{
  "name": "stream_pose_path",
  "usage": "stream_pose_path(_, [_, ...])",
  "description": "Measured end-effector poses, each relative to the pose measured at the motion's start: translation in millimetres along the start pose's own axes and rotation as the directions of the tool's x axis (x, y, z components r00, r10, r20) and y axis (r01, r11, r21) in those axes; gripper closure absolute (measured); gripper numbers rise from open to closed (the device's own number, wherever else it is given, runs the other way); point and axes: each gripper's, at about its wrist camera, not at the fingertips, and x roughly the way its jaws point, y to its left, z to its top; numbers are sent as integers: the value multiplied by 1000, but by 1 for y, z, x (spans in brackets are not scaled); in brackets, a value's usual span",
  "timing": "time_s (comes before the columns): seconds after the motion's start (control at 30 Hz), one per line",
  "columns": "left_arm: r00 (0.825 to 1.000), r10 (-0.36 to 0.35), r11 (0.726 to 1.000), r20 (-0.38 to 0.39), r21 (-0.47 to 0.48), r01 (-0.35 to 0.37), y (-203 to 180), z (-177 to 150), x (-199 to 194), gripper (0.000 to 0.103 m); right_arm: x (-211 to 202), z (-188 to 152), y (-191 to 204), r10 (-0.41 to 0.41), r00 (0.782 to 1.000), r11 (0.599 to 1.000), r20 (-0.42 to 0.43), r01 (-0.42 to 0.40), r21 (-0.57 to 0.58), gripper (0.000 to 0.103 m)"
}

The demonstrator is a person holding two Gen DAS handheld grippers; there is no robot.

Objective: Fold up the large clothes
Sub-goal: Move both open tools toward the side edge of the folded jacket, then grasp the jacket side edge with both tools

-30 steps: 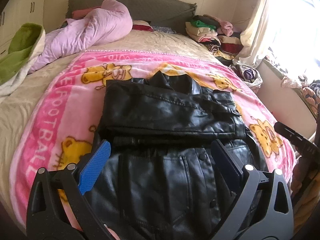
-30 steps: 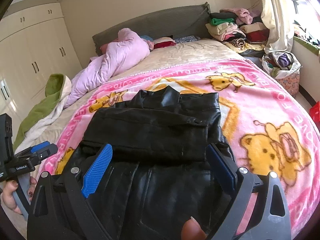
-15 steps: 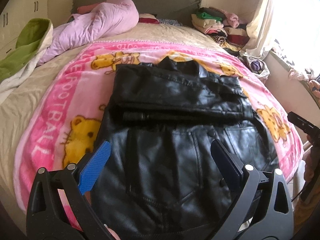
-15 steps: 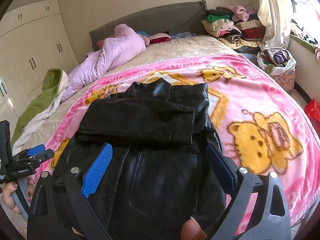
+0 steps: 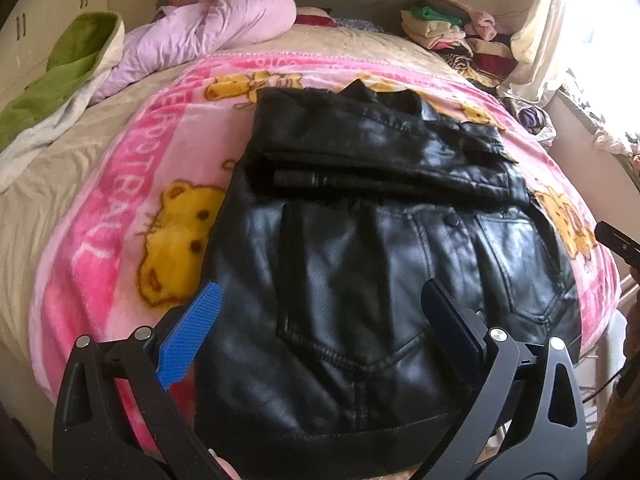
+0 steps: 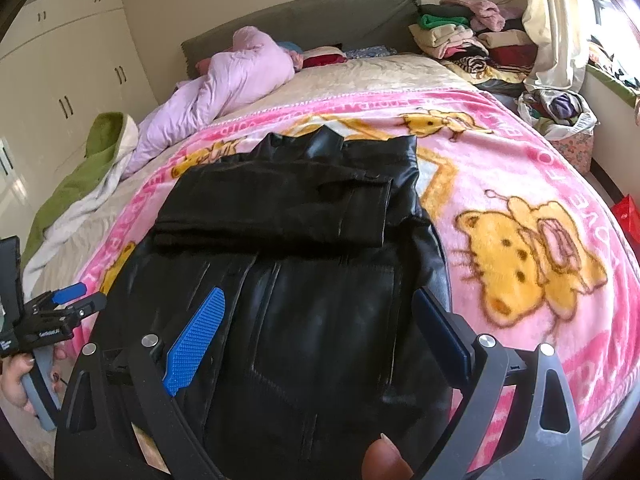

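A black leather jacket point(image 5: 360, 248) point(image 6: 304, 280) lies on the pink cartoon blanket point(image 5: 120, 208) point(image 6: 520, 184) of a bed. Its sleeves are folded across the upper part, and the hem reaches the near edge of the bed. My left gripper point(image 5: 320, 320) hangs open above the lower half of the jacket with nothing between its blue pads. My right gripper point(image 6: 320, 328) is open too, above the jacket's lower half. The left gripper point(image 6: 70, 300) also shows at the left edge of the right wrist view, held in a hand beside the bed.
A lilac quilt point(image 5: 208, 28) and a green towel point(image 5: 60, 76) lie at the head and left of the bed. Stacked clothes point(image 6: 472, 40) sit at the far right by a curtain point(image 6: 556, 20). A full bag point(image 6: 560, 112) stands on the floor. Wardrobes point(image 6: 72, 92) line the left wall.
Both grippers have pulled back and risen, so more of the jacket's lower half and hem is in view. Both stay open and the jacket lies unmoved.
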Motion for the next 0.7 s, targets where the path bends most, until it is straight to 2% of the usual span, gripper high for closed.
stream_pose_path(0.53, [995,72,994,-73,-80,-78,41,-32,6,9,10,-43,-4,-22,995,999,-100,19,-33,9])
stream_pose_path(0.7, [992,59,991,-107,-114,-72,62,-45,7,9,7,-52,-11,-42,993,999,-110,39,-35,9])
